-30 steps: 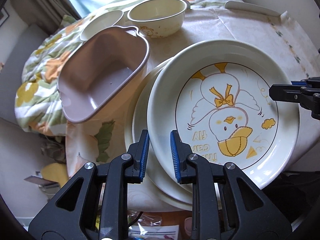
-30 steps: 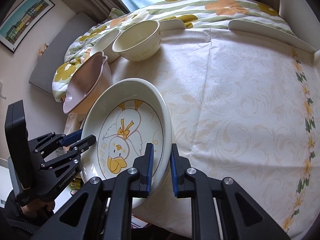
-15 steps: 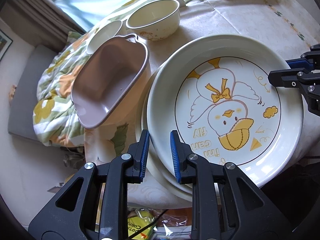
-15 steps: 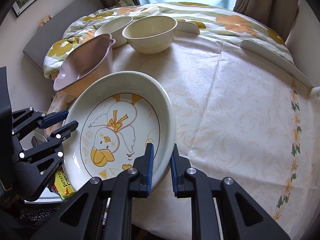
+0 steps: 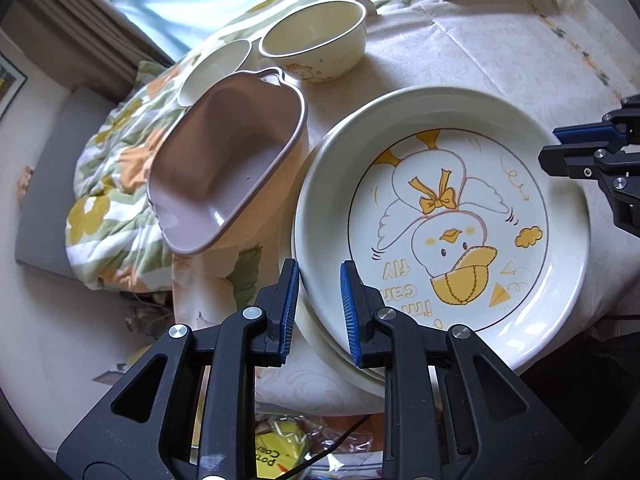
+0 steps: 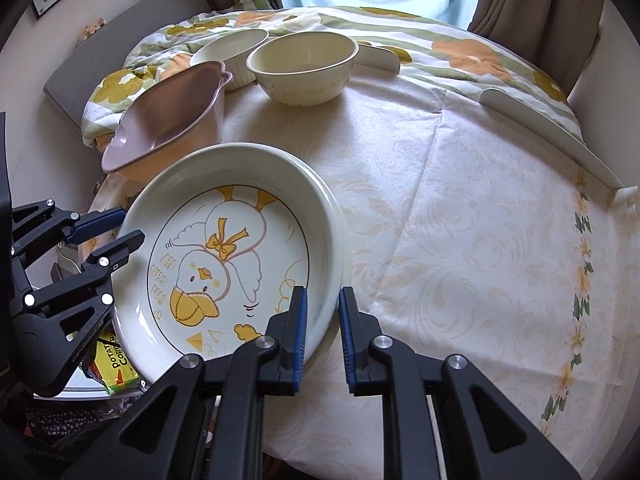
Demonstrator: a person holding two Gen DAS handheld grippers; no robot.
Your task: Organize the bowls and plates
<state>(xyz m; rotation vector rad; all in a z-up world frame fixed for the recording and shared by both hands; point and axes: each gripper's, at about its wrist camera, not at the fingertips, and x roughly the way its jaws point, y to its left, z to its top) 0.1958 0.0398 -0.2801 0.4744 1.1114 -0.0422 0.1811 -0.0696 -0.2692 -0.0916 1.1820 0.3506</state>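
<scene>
From the left, I see a mauve dish [image 5: 228, 168] with little handles tipped at the near left edge of the surface [image 6: 460, 208], and behind it a small white bowl [image 5: 214, 70] and a cream bowl [image 5: 316, 42], side by side but not nested. So by my reading the bowls are not yet gathered, and that part of the job is left. Next comes the duck plate [image 5: 444, 216], which I am holding at both sides; in the left wrist view a second pale rim shows directly under it, so it looks to be seated on or just above another plate [image 5: 320, 344] at the near edge. I judge the plate stack nearly made, with only the release outstanding. My left tongs [image 5: 319, 312] are clenched on the plate's near left rim, blue pads on either side of the lip, the tool angled steeply downward. Further right, my right tongs [image 6: 322, 332] are clenched the same way on the opposite rim, also pointing steeply down, so the plate hangs between the two tools and is roughly level. The cloth to the right of the plate is bare. I cannot tell whether the plate's weight already rests on the one beneath.
</scene>
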